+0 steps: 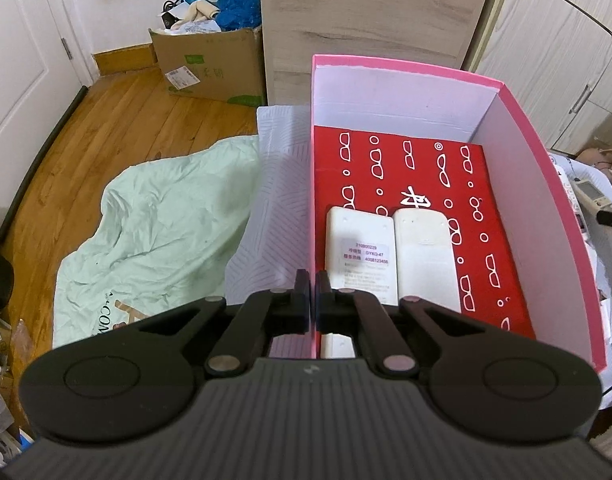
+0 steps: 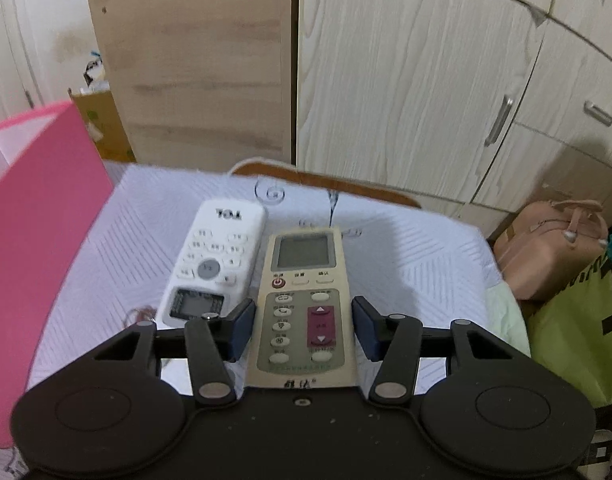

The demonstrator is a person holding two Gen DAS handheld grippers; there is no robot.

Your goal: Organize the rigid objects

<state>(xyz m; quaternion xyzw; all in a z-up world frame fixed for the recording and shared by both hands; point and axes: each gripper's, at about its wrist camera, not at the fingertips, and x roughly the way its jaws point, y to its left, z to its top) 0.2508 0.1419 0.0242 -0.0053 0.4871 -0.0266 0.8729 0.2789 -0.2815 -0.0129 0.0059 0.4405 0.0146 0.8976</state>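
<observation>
A pink box [image 1: 546, 220] stands open on a white quilted cover. On its red, glasses-patterned bottom [image 1: 406, 168] lie two white remotes face down, side by side: one with a label [image 1: 360, 256] and a plain one [image 1: 424, 256]. My left gripper [image 1: 314, 292] is shut on the box's left wall, whose pink edge runs between the fingers. In the right wrist view a beige remote [image 2: 304, 264] lies lengthwise between the pads of my right gripper [image 2: 304, 328], which press on its two long sides. A white TCL remote [image 2: 218, 256] lies just left of it. The pink box [image 2: 46, 220] rises at the left.
A mint-green cloth [image 1: 158, 232] lies on the wooden floor [image 1: 86, 140], and a cardboard box [image 1: 214, 64] stands by the wardrobe [image 1: 366, 8]. Beyond the quilted cover [image 2: 426, 264] are cupboard doors [image 2: 426, 80], a pink bag [image 2: 546, 248] and a green bag [image 2: 578, 328].
</observation>
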